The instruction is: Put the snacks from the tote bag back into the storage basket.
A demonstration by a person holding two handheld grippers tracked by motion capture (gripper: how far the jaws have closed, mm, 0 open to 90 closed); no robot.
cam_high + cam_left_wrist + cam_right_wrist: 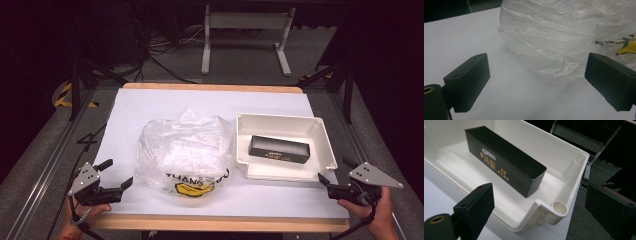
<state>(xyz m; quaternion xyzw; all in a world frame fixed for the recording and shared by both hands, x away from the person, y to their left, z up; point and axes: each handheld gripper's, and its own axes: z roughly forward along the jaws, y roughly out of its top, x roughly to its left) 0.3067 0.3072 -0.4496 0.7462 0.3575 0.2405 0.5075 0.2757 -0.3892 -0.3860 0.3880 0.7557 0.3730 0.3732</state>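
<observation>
While both grippers' jaws stand spread, the left gripper (120, 176) faces the plastic bag (184, 150), contents unclear; the right gripper (327, 180) nears the tray (320, 131) holding a black box (279, 149).

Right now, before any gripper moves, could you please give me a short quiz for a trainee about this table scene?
1. True or false: the long black cardboard box lies inside the white plastic tray.
2. What is the left gripper facing? A: the crinkled clear plastic bag. B: the tray. C: a metal table leg.
3. Fill in: the jaws of the right gripper stand ____ and hold nothing.

Key
1. True: it rests on the tray floor.
2. A: the bag stands just beyond its open jaws on the white table sheet.
3. Open: they sit apart near the tray's corner.
</observation>
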